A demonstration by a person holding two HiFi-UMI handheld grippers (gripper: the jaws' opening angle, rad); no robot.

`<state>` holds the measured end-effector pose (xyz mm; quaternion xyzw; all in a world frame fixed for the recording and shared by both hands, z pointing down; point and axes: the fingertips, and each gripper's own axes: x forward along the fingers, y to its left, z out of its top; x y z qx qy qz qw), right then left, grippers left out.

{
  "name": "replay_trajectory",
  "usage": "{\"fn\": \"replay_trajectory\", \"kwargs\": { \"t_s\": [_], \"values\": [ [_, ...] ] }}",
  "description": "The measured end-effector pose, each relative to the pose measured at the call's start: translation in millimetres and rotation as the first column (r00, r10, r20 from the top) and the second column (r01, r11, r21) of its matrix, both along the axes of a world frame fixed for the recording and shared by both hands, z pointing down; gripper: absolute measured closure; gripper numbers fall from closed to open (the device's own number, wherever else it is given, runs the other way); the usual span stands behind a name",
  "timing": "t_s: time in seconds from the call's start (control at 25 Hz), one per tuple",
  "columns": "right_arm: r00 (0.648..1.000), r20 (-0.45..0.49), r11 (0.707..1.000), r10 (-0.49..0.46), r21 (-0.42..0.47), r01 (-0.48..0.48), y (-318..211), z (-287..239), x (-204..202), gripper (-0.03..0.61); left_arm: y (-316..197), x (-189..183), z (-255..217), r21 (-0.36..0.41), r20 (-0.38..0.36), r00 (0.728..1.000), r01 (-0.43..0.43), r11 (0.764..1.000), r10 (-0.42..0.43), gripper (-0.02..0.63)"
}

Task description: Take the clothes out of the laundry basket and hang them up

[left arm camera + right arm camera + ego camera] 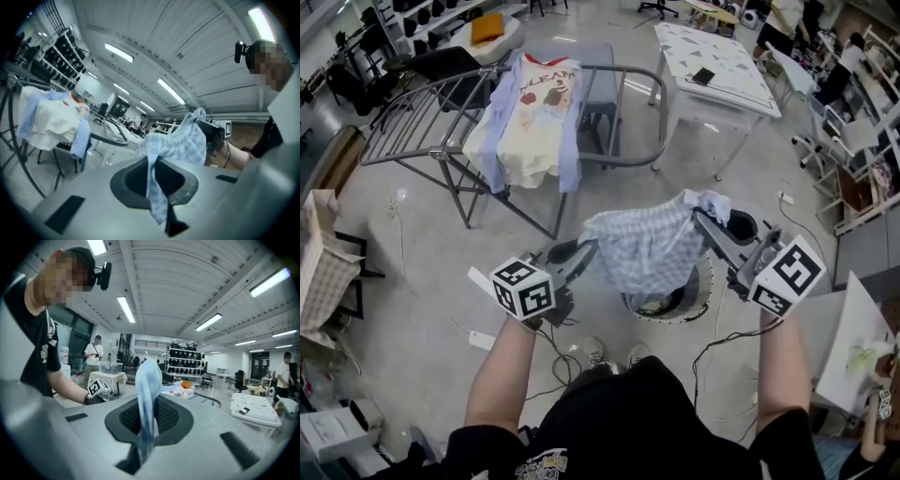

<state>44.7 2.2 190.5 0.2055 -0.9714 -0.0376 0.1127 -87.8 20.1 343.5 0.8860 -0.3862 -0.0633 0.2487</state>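
Note:
A light blue checked garment (642, 248) hangs stretched between my two grippers, above the round dark laundry basket (701, 298). My left gripper (584, 253) is shut on the garment's left edge, and my right gripper (701, 221) is shut on its right top corner. In the left gripper view the cloth (174, 140) runs down between the shut jaws of the left gripper (157, 190). In the right gripper view a fold of the cloth (147, 390) is pinched in the right gripper (143, 437). A grey drying rack (422, 117) at the upper left carries a white printed T-shirt (534, 122).
A light blue shirt (570, 150) also hangs on the rack. A white table (717, 66) stands at the upper right with chairs beyond it. A checked bag (319, 267) sits at the left edge. Black cables (727, 342) trail on the floor near my feet.

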Motion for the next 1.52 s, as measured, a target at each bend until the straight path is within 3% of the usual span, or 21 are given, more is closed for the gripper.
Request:
{"fn": "replay_trajectory", "kwargs": {
  "t_s": [0.08, 0.2, 0.36, 0.52, 0.72, 1.16, 1.36, 1.52],
  "values": [
    [0.999, -0.017, 0.999, 0.050, -0.009, -0.050, -8.3, 11.8, 0.5, 0.549, -1.3, -28.0, -25.8, 0.055, 0.008, 0.994, 0.110, 0.992, -0.111, 0.592],
    [0.998, 0.007, 0.998, 0.060, -0.031, -0.060, -14.4, 19.9, -4.2, 0.550, 1.1, -56.8, -65.0, 0.151, 0.089, 0.962, 0.242, 0.959, -0.257, 0.592],
    [0.997, 0.081, 0.998, -0.008, -0.055, 0.012, -7.9, 17.1, -20.4, 0.549, 18.8, -79.1, -108.0, 0.249, 0.195, 0.886, 0.369, 0.895, -0.420, 0.592],
    [0.982, 0.168, 0.990, -0.087, -0.091, 0.104, 2.3, 7.2, -32.9, 0.549, 43.9, -92.8, -138.3, 0.294, 0.223, 0.815, 0.468, 0.834, -0.535, 0.592],
    [0.958, 0.226, 0.975, -0.177, -0.092, 0.202, 24.3, -8.0, -45.6, 0.549, 84.1, -101.7, -155.4, 0.317, 0.247, 0.735, 0.555, 0.769, -0.631, 0.592],
    [0.884, 0.301, 0.911, -0.358, -0.094, 0.401, 90.0, -24.7, -124.1, 0.549, 190.8, -161.7, -182.9, 0.370, 0.259, 0.516, 0.728, 0.577, -0.817, 0.592],
    [0.875, 0.286, 0.895, -0.390, -0.106, 0.433, 100.6, -20.5, -159.5, 0.549, 208.6, -190.5, -191.0, 0.387, 0.254, 0.456, 0.760, 0.522, -0.853, 0.592],
    [0.879, 0.269, 0.889, -0.393, -0.134, 0.438, 102.6, -11.6, -196.1, 0.549, 215.4, -220.8, -185.1, 0.391, 0.265, 0.427, 0.772, 0.501, -0.864, 0.592]
  ]
}}
